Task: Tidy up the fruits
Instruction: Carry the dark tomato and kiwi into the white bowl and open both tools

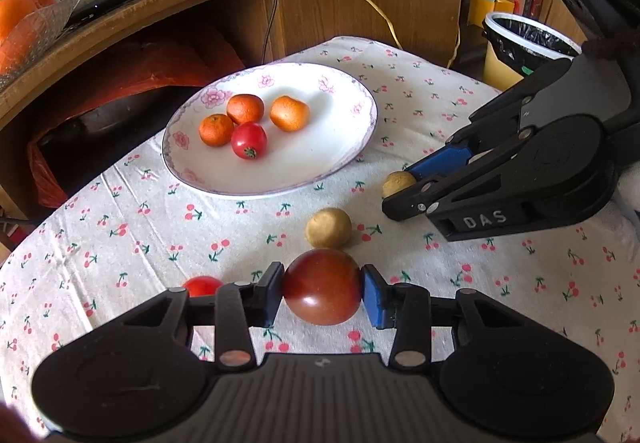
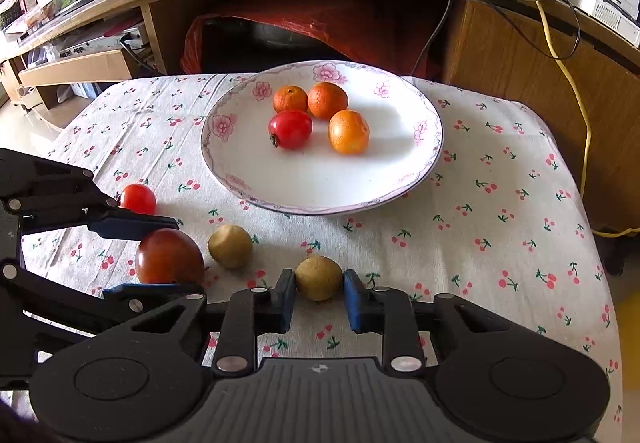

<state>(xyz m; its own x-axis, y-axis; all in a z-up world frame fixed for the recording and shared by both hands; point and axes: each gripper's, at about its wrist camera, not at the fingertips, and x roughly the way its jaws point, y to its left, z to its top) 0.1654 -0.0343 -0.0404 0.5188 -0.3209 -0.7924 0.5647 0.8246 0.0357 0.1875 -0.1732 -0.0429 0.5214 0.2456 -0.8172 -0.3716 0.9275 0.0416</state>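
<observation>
Left gripper (image 1: 322,289): you're clamping the dark red tomato (image 1: 322,286).
Right gripper (image 2: 319,288): you're pinching a tan fruit (image 2: 319,278).

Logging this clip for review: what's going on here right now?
A person with a gripper in each hand is sorting fruit on a cherry-print tablecloth. The left gripper has its jaws closed on a dark red tomato; the right gripper is shut on a small brown fruit. The plate already holds three mandarins and a red tomato; another brown fruit and a small red tomato remain on the cloth.
</observation>
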